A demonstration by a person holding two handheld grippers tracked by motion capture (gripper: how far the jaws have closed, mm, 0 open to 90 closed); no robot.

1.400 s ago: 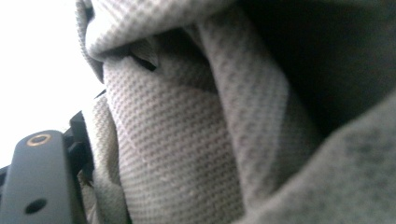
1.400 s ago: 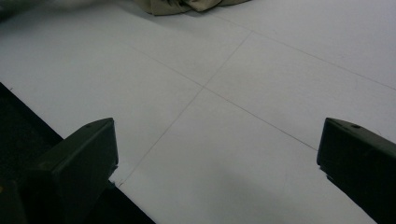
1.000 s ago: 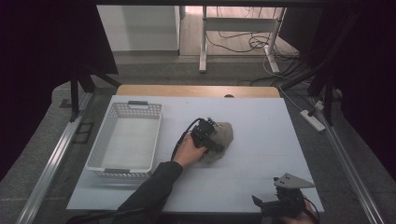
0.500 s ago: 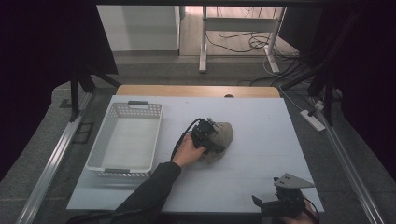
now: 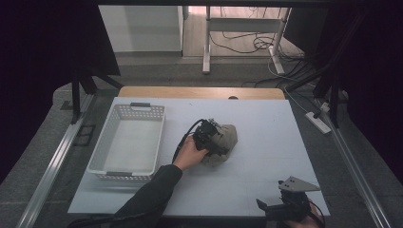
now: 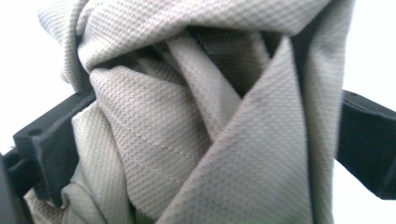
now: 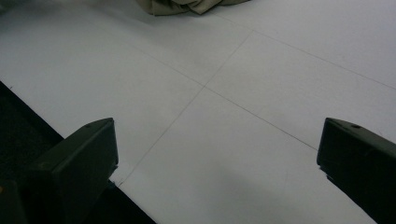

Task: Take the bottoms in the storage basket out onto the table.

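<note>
A crumpled beige cloth [image 5: 229, 137] lies bunched in the middle of the white table [image 5: 266, 118]. My left gripper [image 5: 212, 137] is pushed into its left side, held by a hand with a dark sleeve. In the left gripper view the cloth [image 6: 196, 116] fills the gap between the two black jaws, which stand wide apart, so the gripper is open around the folds. My right gripper [image 5: 285, 207] rests open at the table's front right edge with nothing between its fingers [image 7: 88, 154]. The cloth's edge [image 7: 187, 5] shows far ahead of it.
A white perforated basket [image 5: 102, 161] with nothing in it stands at the left of the table. A wooden strip [image 5: 199, 92] runs along the table's far edge. A power strip [image 5: 318, 122] lies off the right side.
</note>
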